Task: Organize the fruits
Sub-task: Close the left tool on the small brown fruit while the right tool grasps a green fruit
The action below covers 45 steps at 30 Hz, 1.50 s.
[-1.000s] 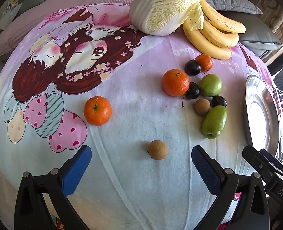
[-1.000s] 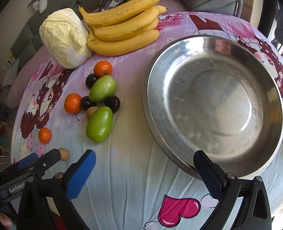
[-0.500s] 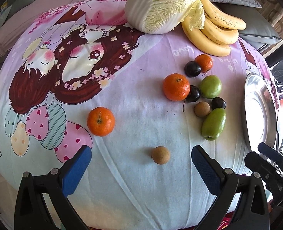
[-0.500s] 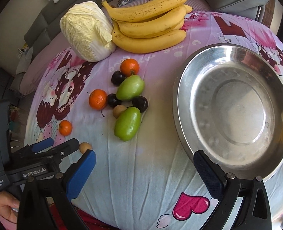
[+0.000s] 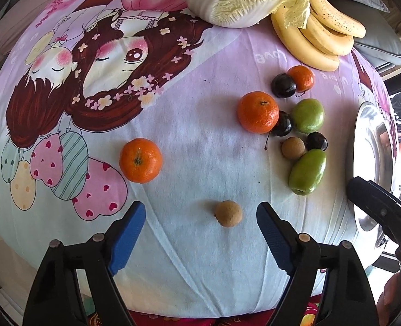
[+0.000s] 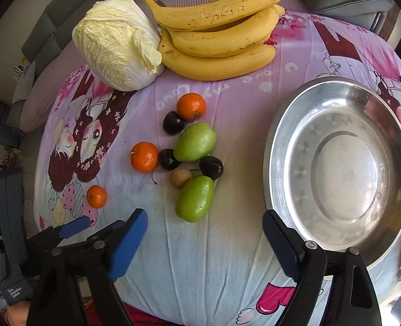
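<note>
Your left fingers (image 5: pixel 135 225) closing, nothing gripped | brown longan (image 5: pixel 228 213) between them | your right fingers (image 6: pixel 278 237) closing empty, near steel bowl (image 6: pixel 279 125)

Bare cloth (image 5: pixel 200 258) lower centre of left wrist view, only lone brown fruit (image 5: pixel 228 213) there. Fruit cluster (image 6: pixel 192 160) crowds centre of right wrist view; steel bowl (image 6: pixel 282 125) blocks right; cabbage (image 6: pixel 116 43), bananas (image 6: pixel 216 40) wall off top.

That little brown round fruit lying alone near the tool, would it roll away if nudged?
Probably: the brown fruit looks nearly spherical, so a nudge might roll it. The soft cloth may slow it. It looks small and likely light, with the closing left tool not yet touching it.
</note>
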{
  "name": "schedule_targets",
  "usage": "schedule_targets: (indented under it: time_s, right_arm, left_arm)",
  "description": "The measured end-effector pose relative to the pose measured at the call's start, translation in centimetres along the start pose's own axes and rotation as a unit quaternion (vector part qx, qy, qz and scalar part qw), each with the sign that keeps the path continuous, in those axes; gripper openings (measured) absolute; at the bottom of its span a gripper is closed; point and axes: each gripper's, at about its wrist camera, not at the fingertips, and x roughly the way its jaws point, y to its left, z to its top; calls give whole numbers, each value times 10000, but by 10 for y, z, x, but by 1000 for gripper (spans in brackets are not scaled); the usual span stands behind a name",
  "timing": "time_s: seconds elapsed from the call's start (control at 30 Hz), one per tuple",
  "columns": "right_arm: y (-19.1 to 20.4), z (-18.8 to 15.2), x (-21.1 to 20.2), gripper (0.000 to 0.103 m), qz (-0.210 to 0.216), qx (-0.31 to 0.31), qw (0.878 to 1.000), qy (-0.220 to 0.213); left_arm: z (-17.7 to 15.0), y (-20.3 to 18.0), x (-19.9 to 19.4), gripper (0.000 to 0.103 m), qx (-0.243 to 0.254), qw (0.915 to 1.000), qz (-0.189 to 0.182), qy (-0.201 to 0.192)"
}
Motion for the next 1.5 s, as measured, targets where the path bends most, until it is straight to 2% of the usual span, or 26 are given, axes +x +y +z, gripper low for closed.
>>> schedule_targets:
  time_s: [0.07,0.1,0.13,0.3,0.43,0.53,0.77,1.13,1.5]
  right_arm:
    - [4,0,7,77,48,-20,10000,38]
    - [6,0,11,73,44,-45,10000,53]
    - [8,0,16,68,38,-52,9999,81]
    - [13,-2,38,49,-8,12,9997,226]
    - [14,-3,50,42,-85,52,9995,305]
    - [13,-1,56,41,-140,86,9994,320]
    - [13,4,61,41,-93,183,9993,315]
    - [10,12,67,45,-56,356,9984,425]
    - [15,21,73,46,-216,322,9989,275]
  left_arm:
    - [1,-1,5,82,-5,10000,-34,22]
    - [2,-2,7,79,-1,10000,-52,42]
    - [1,-5,11,68,14,9999,-97,38]
    - [-3,-17,29,54,41,9994,-260,216]
    - [-7,-25,39,38,62,9989,-310,335]
    - [-9,-27,44,25,49,9988,-317,382]
    - [-10,-31,55,25,-28,9988,-304,374]
    - [9,-29,77,25,-214,9985,-214,452]
    - [20,-15,67,24,-230,9986,-142,455]
